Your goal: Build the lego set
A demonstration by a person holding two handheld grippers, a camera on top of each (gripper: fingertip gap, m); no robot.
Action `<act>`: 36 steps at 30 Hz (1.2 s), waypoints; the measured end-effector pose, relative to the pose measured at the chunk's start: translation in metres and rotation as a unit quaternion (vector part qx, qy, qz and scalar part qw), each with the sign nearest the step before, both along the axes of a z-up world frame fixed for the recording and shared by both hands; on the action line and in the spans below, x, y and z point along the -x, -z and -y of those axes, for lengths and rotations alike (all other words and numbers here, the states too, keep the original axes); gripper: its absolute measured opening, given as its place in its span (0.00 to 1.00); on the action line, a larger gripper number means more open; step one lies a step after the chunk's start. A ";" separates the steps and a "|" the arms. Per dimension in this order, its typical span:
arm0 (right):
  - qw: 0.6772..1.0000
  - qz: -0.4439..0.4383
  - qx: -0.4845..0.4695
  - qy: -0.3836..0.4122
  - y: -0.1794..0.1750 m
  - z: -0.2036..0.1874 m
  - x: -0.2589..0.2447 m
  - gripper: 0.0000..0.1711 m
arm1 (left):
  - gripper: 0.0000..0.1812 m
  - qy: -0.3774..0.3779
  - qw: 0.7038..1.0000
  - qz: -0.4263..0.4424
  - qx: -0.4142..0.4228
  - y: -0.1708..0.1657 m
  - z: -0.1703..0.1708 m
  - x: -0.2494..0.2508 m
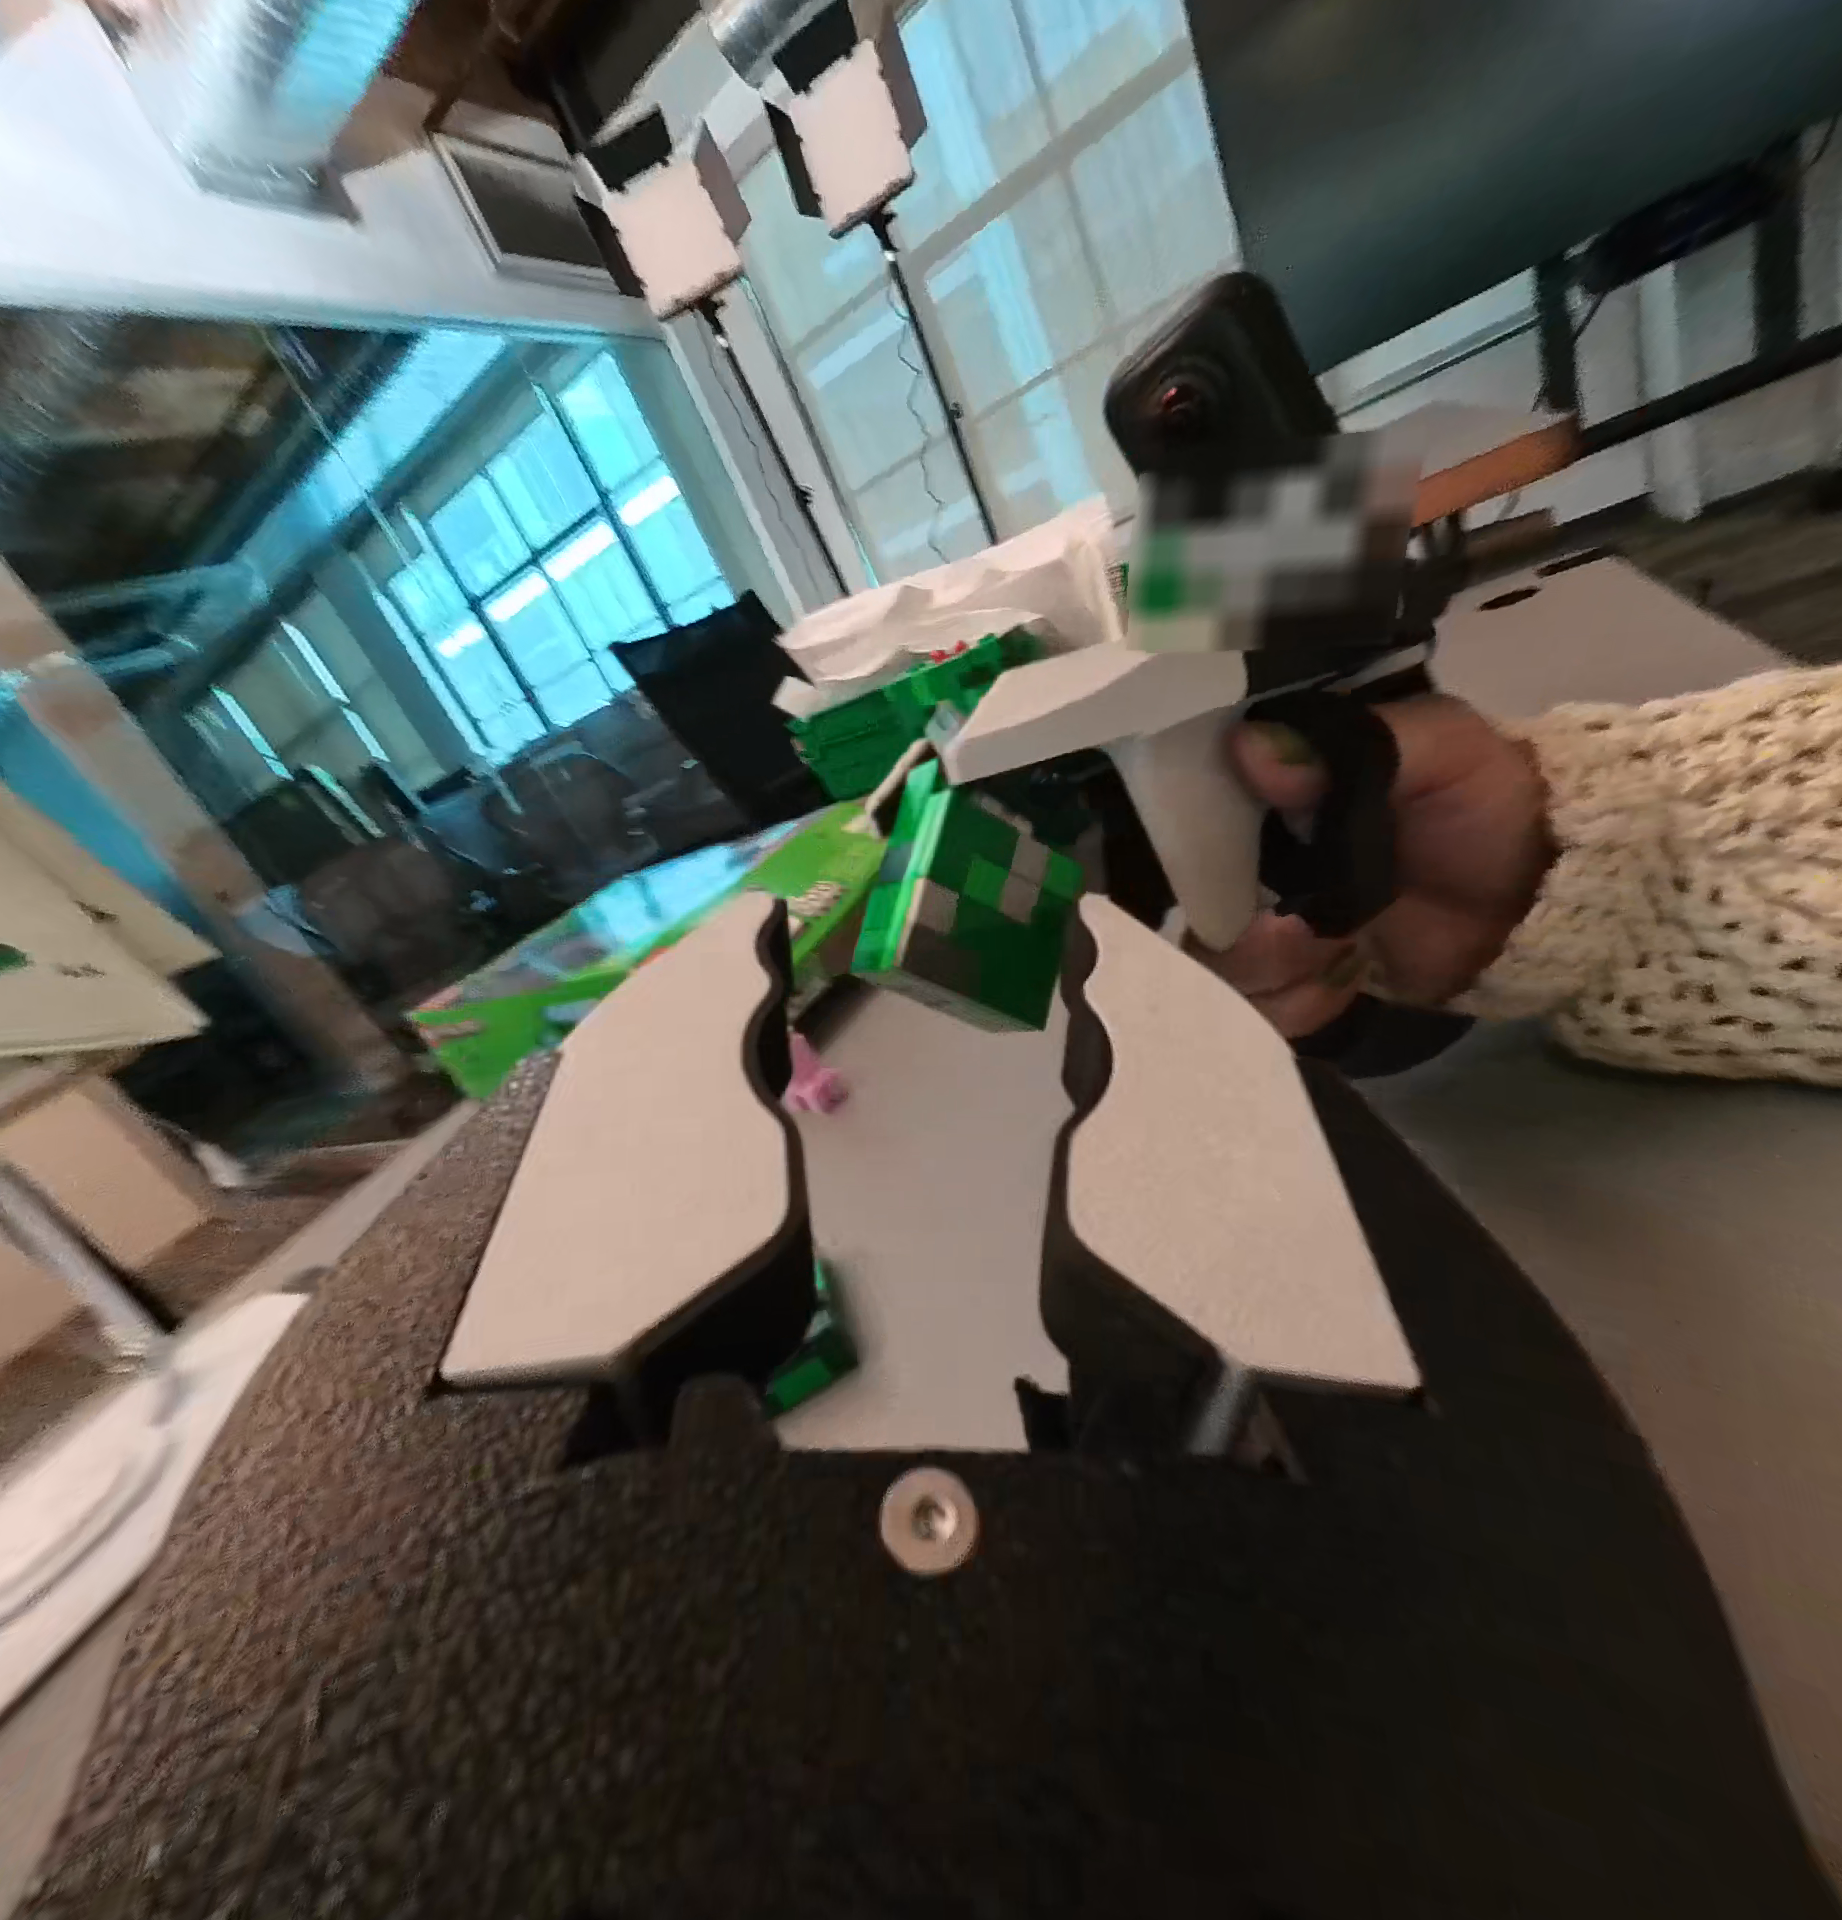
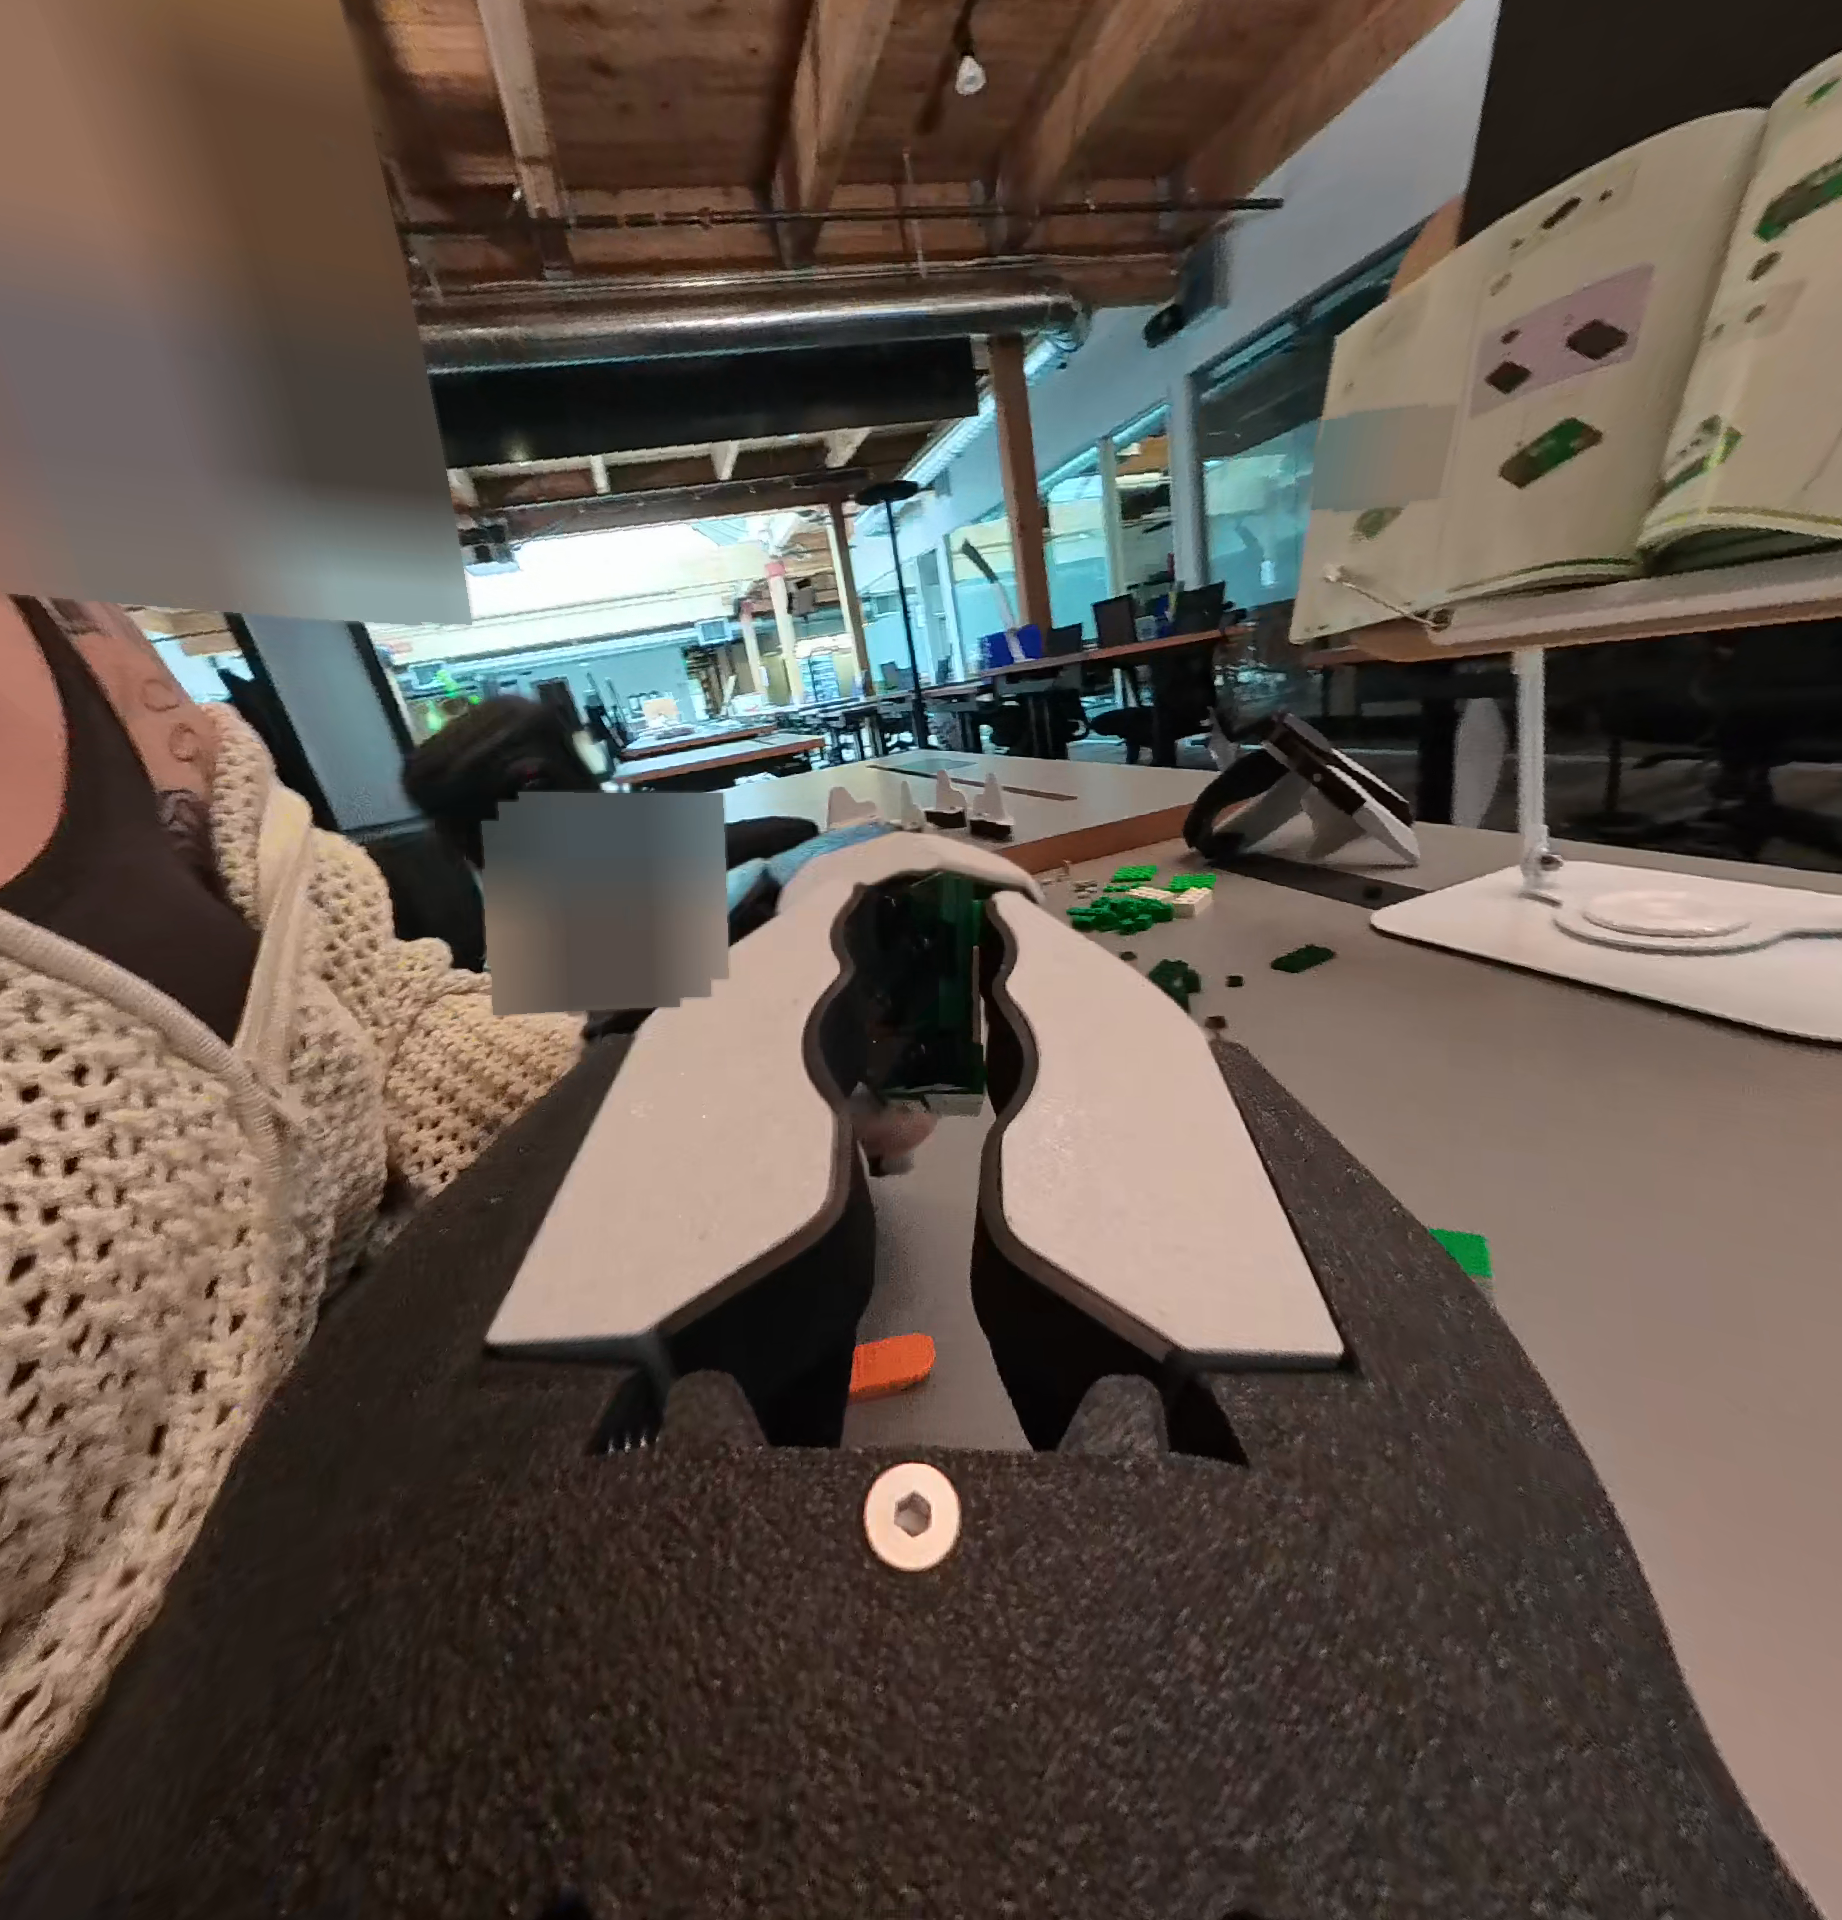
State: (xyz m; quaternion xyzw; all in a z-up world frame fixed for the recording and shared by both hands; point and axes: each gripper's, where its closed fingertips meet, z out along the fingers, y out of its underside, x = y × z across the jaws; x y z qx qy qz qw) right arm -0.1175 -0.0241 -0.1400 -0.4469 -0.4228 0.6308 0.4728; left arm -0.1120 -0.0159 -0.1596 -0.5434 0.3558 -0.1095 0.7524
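Observation:
A green and grey lego block assembly (image 1: 964, 925) hangs above the grey table. My right gripper (image 2: 922, 914) is shut on it; in that view the assembly (image 2: 943, 987) sits edge-on between the two white fingers. In the left wrist view the right gripper (image 1: 1073, 852) comes in from the right, held by a hand in a knit sleeve. My left gripper (image 1: 932, 935) is open, its fingertips on either side of the assembly, with a gap on the left side. One left fingertip (image 2: 896, 860) shows across the right gripper's tips.
A pink piece (image 1: 818, 1086) and a green piece (image 1: 813, 1361) lie under the left gripper. A green box (image 1: 626, 977) lies beyond. Loose green bricks (image 2: 1135, 909), an orange piece (image 2: 891, 1366), and an instruction booklet (image 2: 1623, 364) on a white stand (image 2: 1623, 945) are at the right. My left and right fingertips are right by each other.

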 end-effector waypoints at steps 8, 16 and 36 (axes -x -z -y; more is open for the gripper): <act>1.000 0.007 -0.010 -0.013 0.002 0.005 0.000 0.09 | 0.10 0.042 0.995 0.055 0.065 0.002 -0.003 0.005; 0.979 0.085 -0.008 0.185 0.031 -0.059 -0.016 0.09 | 0.19 -0.065 0.996 0.054 0.019 -0.002 -0.020 0.043; 0.859 0.437 -0.113 0.241 0.116 -0.074 -0.027 0.24 | 0.18 -0.150 0.987 0.059 0.022 0.004 -0.034 0.072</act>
